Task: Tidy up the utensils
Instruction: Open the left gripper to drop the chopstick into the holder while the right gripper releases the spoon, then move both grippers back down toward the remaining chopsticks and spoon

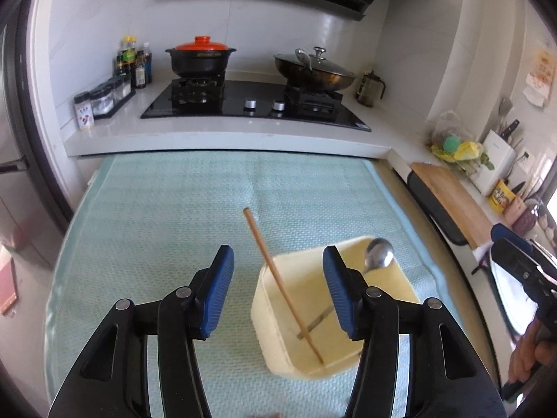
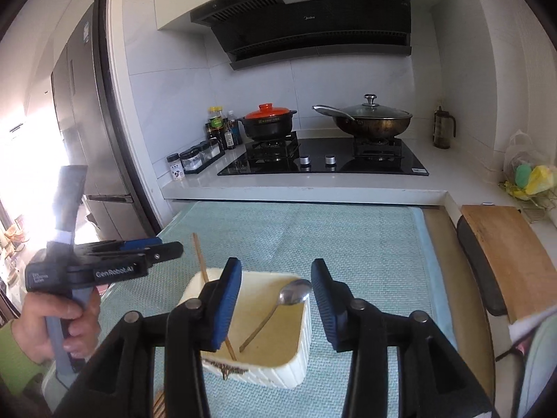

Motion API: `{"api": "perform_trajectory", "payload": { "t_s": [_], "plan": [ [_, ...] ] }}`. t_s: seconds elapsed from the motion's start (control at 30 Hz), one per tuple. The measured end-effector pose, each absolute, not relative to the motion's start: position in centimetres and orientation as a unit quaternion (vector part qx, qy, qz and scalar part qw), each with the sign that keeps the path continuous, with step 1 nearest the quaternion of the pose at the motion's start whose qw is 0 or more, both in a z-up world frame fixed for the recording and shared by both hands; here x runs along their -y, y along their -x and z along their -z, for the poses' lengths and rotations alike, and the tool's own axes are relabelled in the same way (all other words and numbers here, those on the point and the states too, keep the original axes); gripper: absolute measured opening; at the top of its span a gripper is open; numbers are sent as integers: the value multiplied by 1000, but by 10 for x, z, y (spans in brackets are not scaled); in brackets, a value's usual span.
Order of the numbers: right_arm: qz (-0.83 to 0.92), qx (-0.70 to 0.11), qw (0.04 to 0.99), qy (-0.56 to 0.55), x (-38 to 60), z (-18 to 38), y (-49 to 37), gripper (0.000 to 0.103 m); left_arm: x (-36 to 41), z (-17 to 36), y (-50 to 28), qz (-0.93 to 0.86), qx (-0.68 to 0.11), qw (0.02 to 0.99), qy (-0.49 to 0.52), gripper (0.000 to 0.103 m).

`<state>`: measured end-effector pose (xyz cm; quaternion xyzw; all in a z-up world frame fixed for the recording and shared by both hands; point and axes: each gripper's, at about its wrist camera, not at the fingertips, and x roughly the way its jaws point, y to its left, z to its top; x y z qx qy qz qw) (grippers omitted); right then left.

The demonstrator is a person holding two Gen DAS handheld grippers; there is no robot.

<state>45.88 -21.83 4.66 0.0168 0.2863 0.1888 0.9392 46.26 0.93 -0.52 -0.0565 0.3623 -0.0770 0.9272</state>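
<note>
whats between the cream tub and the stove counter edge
Only bare green mat; nothing lies between the tub and the counter edge. Both wrist views show it.

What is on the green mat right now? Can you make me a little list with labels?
container: cream square tub on the green mat
inside the tub: metal spoon and a wooden chopstick, both leaning on its walls
left gripper: open, fingers holding nothing
right gripper: open, fingers holding nothing
behind: stove with two lidded pots
</note>
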Motion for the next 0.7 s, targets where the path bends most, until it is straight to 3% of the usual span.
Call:
{"api": "perform_trajectory", "payload": {
  "t_s": [0.03, 0.13, 0.33, 0.43, 0.7],
  "plan": [
    [-184, -284, 941, -13, 222, -50, -444, 53, -11, -2, -447, 75, -358, 930, 44, 63],
    [-174, -275, 946, -2, 236, -58, -400, 54, -21, -23, -392, 71, -342, 937, 10, 77],
    [-150, -273, 950, 33, 254, -55, -309, 56, -43, -24, -277, 65, -338, 938, -40, 94],
    [-141, -281, 948, 43, 252, -35, -267, 62, -49, 1, -231, 60, -341, 937, -41, 98],
    [-122, -320, 939, 18, 231, 56, -181, 62, -45, 107, -178, 32, -394, 918, 27, 98]
  ]
}}
